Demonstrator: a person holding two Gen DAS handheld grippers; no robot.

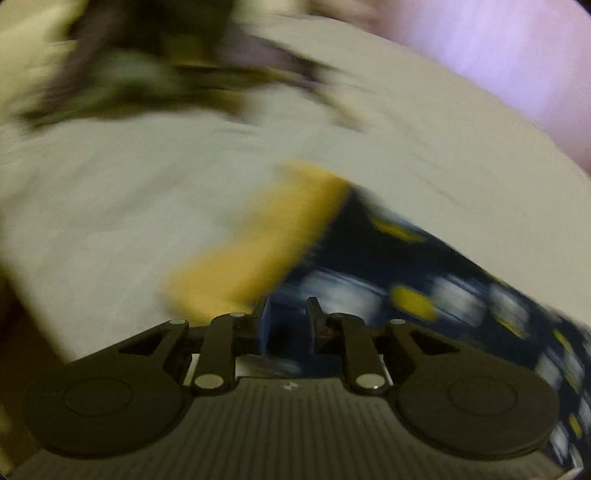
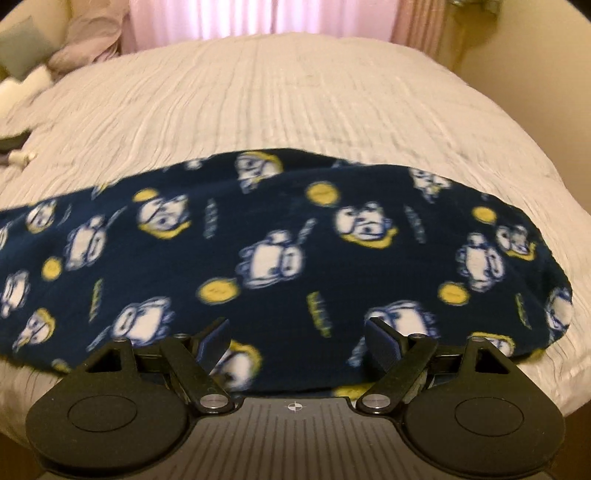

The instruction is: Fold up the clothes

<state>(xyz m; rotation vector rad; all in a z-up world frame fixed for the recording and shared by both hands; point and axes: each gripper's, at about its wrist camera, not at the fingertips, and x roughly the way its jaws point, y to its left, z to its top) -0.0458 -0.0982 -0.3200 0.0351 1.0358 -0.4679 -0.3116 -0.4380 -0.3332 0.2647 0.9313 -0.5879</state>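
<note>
Two claws are seen over a bed with a white ribbed cover. The right claw is held wide apart, and nothing is pinched by it. Just under and ahead of it, a dark blue fleece garment with white cartoon figures and yellow dots is spread flat across the bed, from far on the claw's left side to its right side. A pink curtain is seen far ahead of this claw, and pillows far ahead to its left. The left claw is seen in a very blurred picture. Its fingers are close together with a small gap, and whether cloth is pinched cannot be told. A yellow band of the garment lies just ahead of it, with blue cloth to its right.
</note>
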